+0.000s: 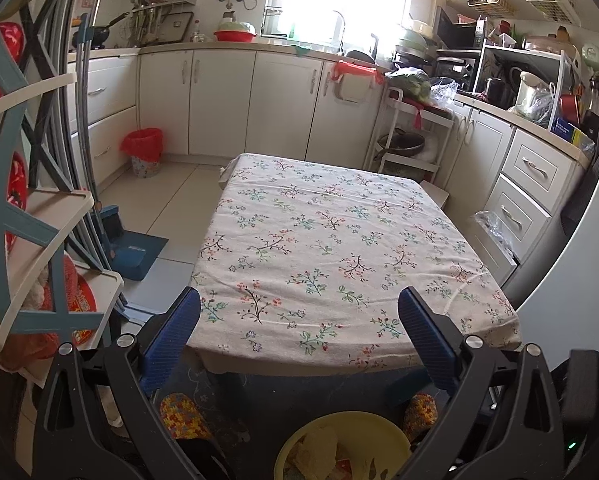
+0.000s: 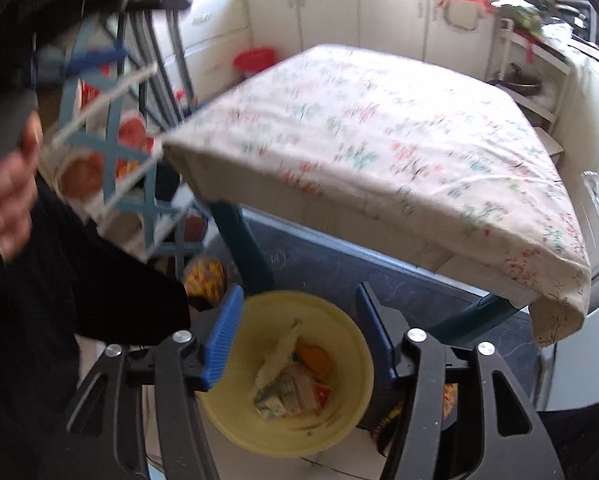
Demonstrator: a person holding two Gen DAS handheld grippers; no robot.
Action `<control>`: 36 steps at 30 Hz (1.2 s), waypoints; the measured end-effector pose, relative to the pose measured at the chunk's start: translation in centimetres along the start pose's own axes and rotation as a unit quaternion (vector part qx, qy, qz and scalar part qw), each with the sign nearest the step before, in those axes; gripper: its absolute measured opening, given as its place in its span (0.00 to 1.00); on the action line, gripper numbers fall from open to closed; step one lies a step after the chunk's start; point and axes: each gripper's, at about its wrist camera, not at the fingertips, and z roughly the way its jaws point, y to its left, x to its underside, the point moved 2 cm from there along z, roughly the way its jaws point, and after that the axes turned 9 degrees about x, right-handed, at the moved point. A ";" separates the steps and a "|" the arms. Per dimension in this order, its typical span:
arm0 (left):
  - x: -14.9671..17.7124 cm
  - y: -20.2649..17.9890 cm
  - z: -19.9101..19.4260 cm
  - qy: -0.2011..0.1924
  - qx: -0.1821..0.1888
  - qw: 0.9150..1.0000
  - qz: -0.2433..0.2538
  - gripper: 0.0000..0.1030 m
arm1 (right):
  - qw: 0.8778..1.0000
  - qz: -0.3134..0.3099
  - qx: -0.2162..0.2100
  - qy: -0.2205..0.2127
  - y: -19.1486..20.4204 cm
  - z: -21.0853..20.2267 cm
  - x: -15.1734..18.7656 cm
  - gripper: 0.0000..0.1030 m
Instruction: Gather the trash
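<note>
Hovering over the yellow bin (image 2: 285, 376), your right gripper (image 2: 299, 340) has its blue fingers (image 2: 221, 340) spread apart with nothing between them; in that view the bin's mouth shows in the gap. Crumpled wrappers (image 2: 287, 384), the trash, already lie at the bin's bottom, a pale twisted piece at about 12 o'clock of the heap and an orange scrap at 2 o'clock. I judge this as the drop step just finishing.

Your left gripper (image 1: 299, 332) is also parted and empty, its fingers (image 1: 171, 332) framing the near edge of the bench (image 1: 339, 240). From that view, the bin sits at 6 o'clock, below the bench edge on the floor beside patterned slippers (image 1: 183, 416).

The floral cloth on the bench shows no litter anywhere. A red-lined basket (image 1: 143, 152) stands at 10 o'clock by the cabinets.

Your next move, as I read it, calls for lifting the right gripper clear of the bin and scanning floor and counters for anything left.
</note>
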 end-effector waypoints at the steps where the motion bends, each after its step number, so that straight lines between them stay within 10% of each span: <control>1: 0.1 -0.1 -0.3 0.002 0.000 1.000 -0.003 0.92 | 1.000 0.007 0.003 -0.016 0.0 -0.5 -0.2 0.65; 12: 2.3 -3.2 -4.6 0.015 -0.023 1.000 0.011 0.92 | 0.977 0.128 0.063 -0.161 -3.6 -9.3 -1.3 0.93; 36: 2.7 -9.5 -13.6 0.000 -0.034 0.998 0.056 0.92 | 0.955 0.163 0.168 -0.181 -4.5 -19.5 -0.2 0.93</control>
